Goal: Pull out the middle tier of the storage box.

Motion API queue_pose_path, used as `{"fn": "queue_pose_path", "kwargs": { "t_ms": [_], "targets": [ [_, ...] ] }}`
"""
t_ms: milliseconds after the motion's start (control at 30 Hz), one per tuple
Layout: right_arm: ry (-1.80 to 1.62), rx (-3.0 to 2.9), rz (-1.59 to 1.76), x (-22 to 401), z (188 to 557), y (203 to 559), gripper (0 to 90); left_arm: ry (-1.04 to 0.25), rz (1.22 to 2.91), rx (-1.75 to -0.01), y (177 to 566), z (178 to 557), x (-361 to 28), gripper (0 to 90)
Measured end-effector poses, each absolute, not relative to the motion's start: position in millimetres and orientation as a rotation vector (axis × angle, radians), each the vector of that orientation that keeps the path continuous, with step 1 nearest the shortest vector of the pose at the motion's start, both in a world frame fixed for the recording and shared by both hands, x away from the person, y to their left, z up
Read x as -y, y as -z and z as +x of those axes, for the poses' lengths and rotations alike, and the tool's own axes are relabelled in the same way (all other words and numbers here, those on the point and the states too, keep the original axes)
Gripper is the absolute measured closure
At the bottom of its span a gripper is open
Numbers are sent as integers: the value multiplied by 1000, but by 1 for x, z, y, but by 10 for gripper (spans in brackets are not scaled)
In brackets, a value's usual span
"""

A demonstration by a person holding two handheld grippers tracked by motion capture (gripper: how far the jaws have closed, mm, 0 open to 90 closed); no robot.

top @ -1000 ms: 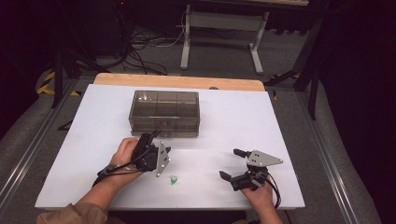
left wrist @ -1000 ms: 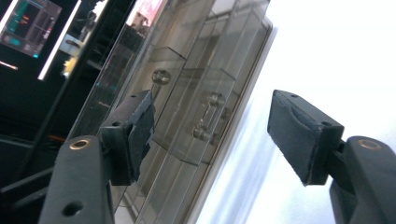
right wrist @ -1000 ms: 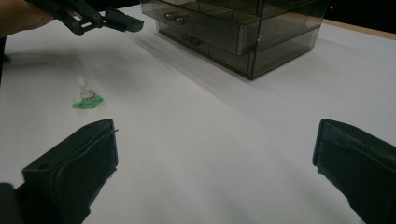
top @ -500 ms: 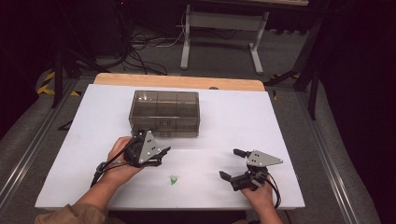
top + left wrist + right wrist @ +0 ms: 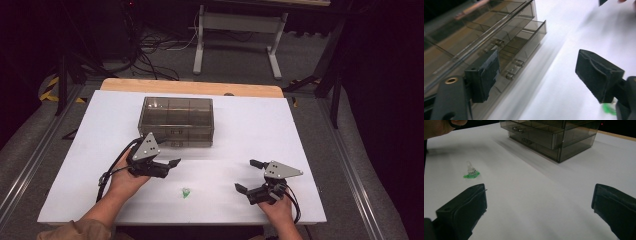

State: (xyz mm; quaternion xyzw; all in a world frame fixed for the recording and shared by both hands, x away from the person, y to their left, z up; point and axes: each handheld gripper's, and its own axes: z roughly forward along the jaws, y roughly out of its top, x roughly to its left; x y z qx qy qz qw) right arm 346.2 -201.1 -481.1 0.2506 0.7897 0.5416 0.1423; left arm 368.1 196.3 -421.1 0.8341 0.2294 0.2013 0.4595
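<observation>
A: Status on the left gripper (image 5: 170, 163)?
B: Jaws spread, nothing between them. They had just been opening. It hung over the white table (image 5: 300, 130), just in front of the smoked transparent plastic drawer cabinet (image 5: 176, 120), tips pointing right along the cabinet's front

A: Drawers?
B: In the left gripper view the upper drawer (image 5: 529, 37) stood pulled out a little past the cabinet face. Small clear knobs (image 5: 518, 63) showed on the fronts, close to the left-hand pad

A: And the small part?
B: Small clear piece on a bright green base (image 5: 186, 192), lying alone on the table, touching nothing. Toward the person from the left gripper and slightly to its right; between the two hands, a bit nearer the left one. In the right gripper view it sat ahead and to the left (image 5: 471, 171) of the jaws. Too small to call a long axis; the clear tip looked upright

A: Right gripper (image 5: 250, 176)?
B: Jaws wide apart, empty, resting low near the front edge of the table, well clear of the cabinet

A: Call on the next move?
B: My read: left gripper was aimed at the cabinet, so the drawer comes first, and the part lies behind its tips
</observation>
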Motion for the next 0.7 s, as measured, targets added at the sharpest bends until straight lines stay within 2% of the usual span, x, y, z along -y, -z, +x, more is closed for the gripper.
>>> {"fn": "queue_pose_path", "kwargs": {
  "t_ms": [433,600,700],
  "targets": [
    [-1564,-2277,724,201,346,481,5,-237,1876,-606,417,380,-209,68],
    [-1566,-2276,725,201,346,481,5,-178,1819,-571,415,383,-211,60],
    [-1566,-2275,726,201,346,481,5,-125,1840,-544,409,388,-213,57]
  ]
}}
